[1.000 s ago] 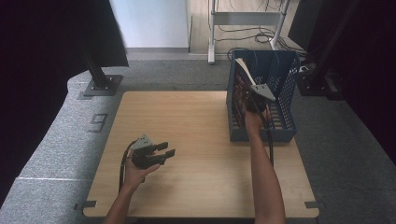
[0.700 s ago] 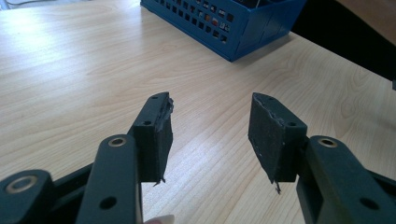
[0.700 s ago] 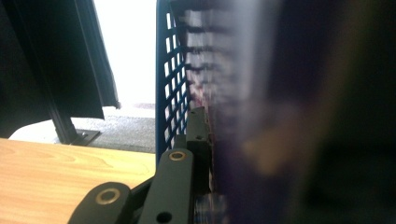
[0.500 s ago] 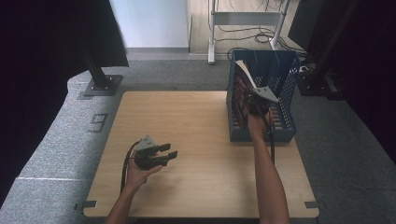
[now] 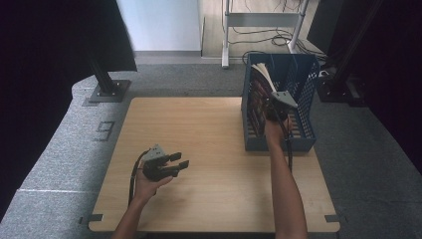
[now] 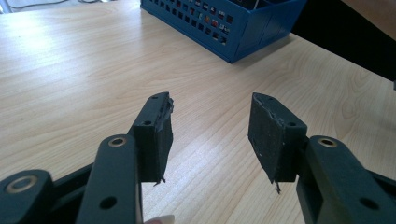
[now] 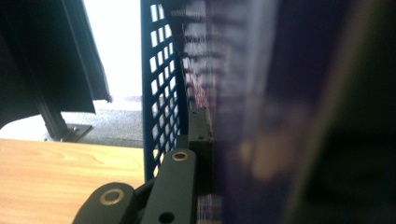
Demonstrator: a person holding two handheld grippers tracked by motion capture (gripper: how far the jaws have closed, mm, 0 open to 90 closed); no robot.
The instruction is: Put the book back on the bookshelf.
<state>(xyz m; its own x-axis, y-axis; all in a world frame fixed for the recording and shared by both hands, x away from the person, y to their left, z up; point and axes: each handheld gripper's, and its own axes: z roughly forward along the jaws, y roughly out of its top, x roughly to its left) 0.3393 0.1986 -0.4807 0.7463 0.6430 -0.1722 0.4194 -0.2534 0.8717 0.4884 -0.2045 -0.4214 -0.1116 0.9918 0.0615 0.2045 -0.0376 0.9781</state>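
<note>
The wooden table (image 5: 214,149) and the blue file rack (image 5: 303,99) at its far right look unchanged. The book (image 5: 263,74) leans in the rack's left slot, clamped by the right gripper (image 5: 273,107); it has barely shifted, so placement seems unfinished. The left gripper (image 6: 210,135) idles, jaws apart, empty.

A broad stretch of bare wooden table (image 5: 209,134) lies open between the left gripper (image 5: 175,165), which hovers with its jaws apart near the front left, and the blue perforated file rack (image 5: 303,107) at the back right corner. The rack's mesh walls and upright dividers hem in the right gripper (image 5: 274,110), which sits in a narrow slot pressed against a leaning book (image 5: 263,74). Beyond the far edge, a black stand base (image 5: 107,89) stands on the grey floor.
</note>
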